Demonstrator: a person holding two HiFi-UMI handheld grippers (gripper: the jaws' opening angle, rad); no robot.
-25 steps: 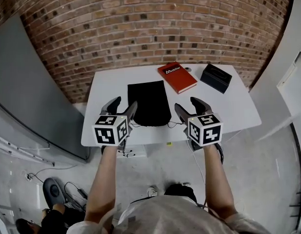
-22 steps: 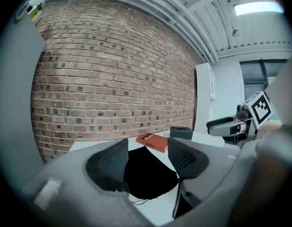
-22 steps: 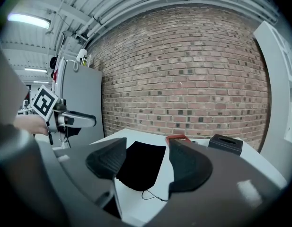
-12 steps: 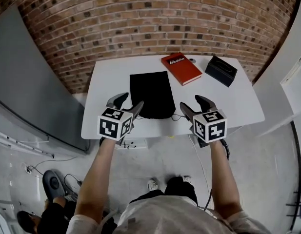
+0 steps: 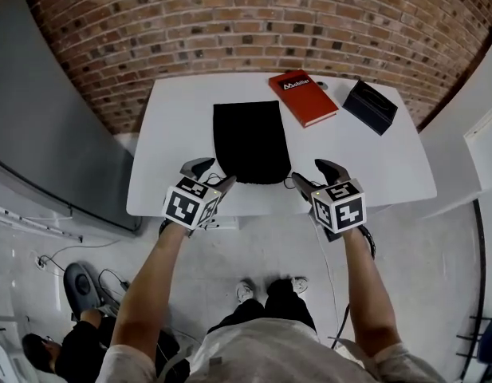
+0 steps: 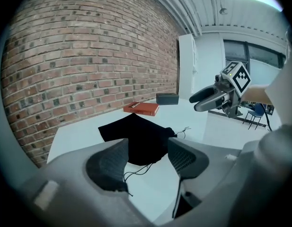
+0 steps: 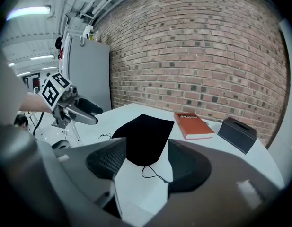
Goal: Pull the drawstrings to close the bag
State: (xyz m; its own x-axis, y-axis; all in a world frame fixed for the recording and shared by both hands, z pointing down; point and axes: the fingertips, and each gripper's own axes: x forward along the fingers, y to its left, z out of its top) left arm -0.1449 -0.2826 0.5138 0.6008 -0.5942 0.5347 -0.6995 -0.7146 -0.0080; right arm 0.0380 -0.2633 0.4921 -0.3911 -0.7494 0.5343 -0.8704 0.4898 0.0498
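A black drawstring bag (image 5: 249, 140) lies flat on the white table (image 5: 174, 118), its mouth toward the front edge. Thin black drawstrings trail from both sides of the mouth, the left drawstring (image 6: 138, 168) and the right drawstring (image 7: 154, 172) on the tabletop. My left gripper (image 5: 212, 174) hovers open at the bag's near left corner, with nothing between its jaws. At the near right corner my right gripper (image 5: 311, 173) is open too. The bag (image 6: 136, 137) lies just beyond the left jaws, and the bag (image 7: 145, 134) also shows beyond the right jaws.
A red book (image 5: 303, 98) lies at the back right of the table, with a black box (image 5: 371, 106) further right. A brick wall (image 5: 246, 30) runs behind the table. A grey panel (image 5: 46, 126) stands to the left. Cables lie on the floor below.
The head view has shifted, so the table sits higher in the frame. Both grippers have stayed open and have drawn in toward the corners of the bag's mouth.
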